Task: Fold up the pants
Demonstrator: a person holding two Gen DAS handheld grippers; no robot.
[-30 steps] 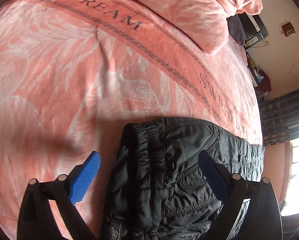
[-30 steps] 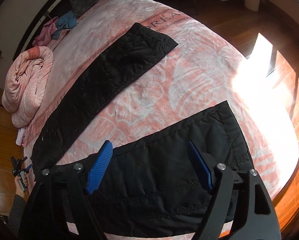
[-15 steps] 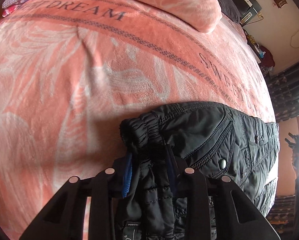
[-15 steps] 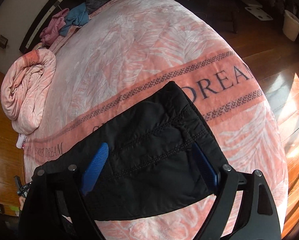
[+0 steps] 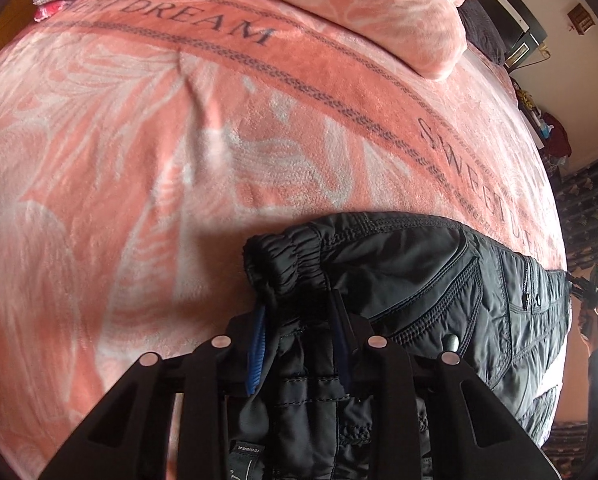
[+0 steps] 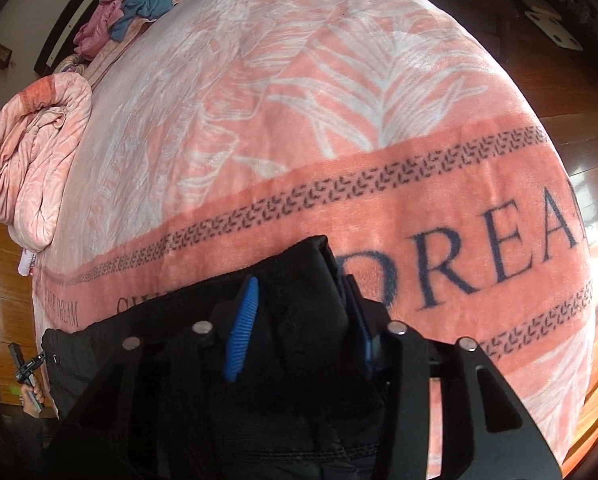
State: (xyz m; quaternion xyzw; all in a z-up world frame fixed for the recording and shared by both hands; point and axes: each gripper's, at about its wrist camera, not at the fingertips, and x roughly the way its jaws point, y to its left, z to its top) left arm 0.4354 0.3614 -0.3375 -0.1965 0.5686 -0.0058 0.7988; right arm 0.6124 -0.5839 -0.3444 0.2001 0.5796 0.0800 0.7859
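On the near edge of the pink bed blanket, one pair of black pants lies stretched along it. Left gripper pinches the elastic waistband; right gripper clamps the leg hem. Blanket beyond is open up to one rolled quilt at the far edge.

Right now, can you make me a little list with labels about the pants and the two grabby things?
surface: pink blanket printed with SWEET DREAM, on a bed
pants: black quilted pants lying on the blanket
left gripper: jaws shut on the elastic waistband
right gripper: jaws closed around a leg end of the pants
other bedding: rolled pink quilt at the bed's far side
fold: not finished
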